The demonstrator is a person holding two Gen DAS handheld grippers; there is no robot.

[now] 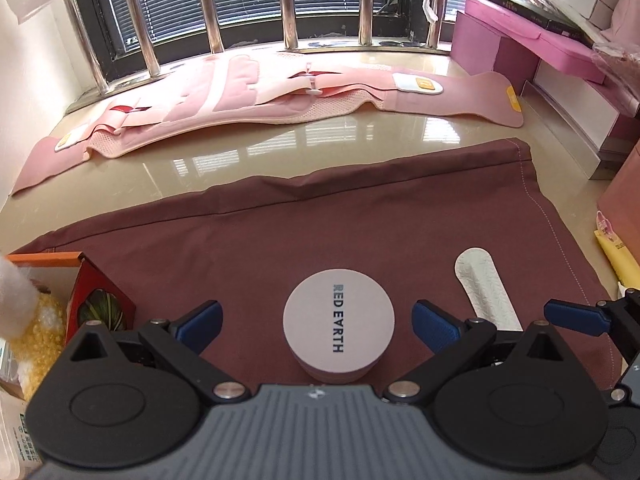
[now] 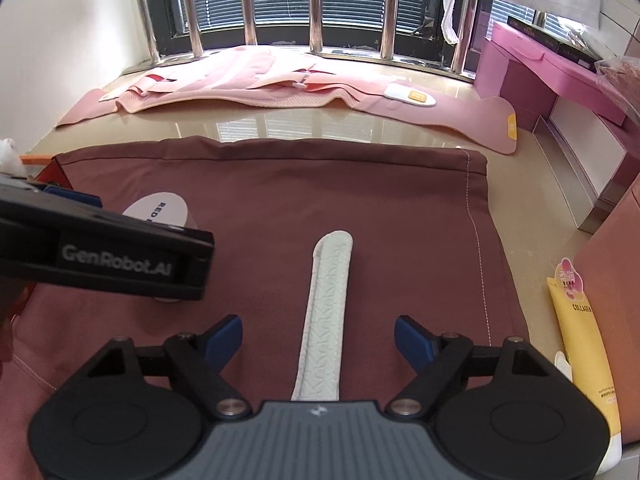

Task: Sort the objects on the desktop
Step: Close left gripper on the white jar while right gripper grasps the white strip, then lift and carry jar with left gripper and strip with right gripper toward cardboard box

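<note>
Directly between the two blue pads of the left gripper [image 1: 318, 326] stands a round pale container [image 1: 339, 322], lid up, printed with dark lettering; its lid lies midway between the pads and a clear gap shows on each side, so the jaws stand wide and grip nothing. In the right wrist view the same container [image 2: 160, 210] appears ahead and to the left of the right gripper [image 2: 319, 340], largely hidden behind the black body of the left gripper [image 2: 100, 256]. Between the pads of the right gripper lies a long white embossed strip [image 2: 326, 312], running lengthwise along the gripper's pointing line, its rounded end ahead of the fingertips and its near end passing under the gripper body; the pads stand apart from both edges of the strip, so these jaws are moderately wide and hold nothing. In the left wrist view the strip [image 1: 486, 292] lies just right of the left gripper's right pad, with one blue pad of the right gripper [image 1: 576, 316] beyond it at the frame edge. Both objects rest on a maroon cloth [image 2: 320, 184] spread beneath the grippers. Left of the left gripper stands an open red-and-orange box [image 1: 96, 300] with yellow and white contents. Right of the right gripper lies a yellow tube [image 2: 588, 344] on the glossy beige surface [image 2: 360, 128]. Ahead of both grippers, pink fabric items [image 1: 260, 96] lie before a barred window [image 1: 248, 4], and pink boxes [image 1: 540, 48] stand ahead to the right.
</note>
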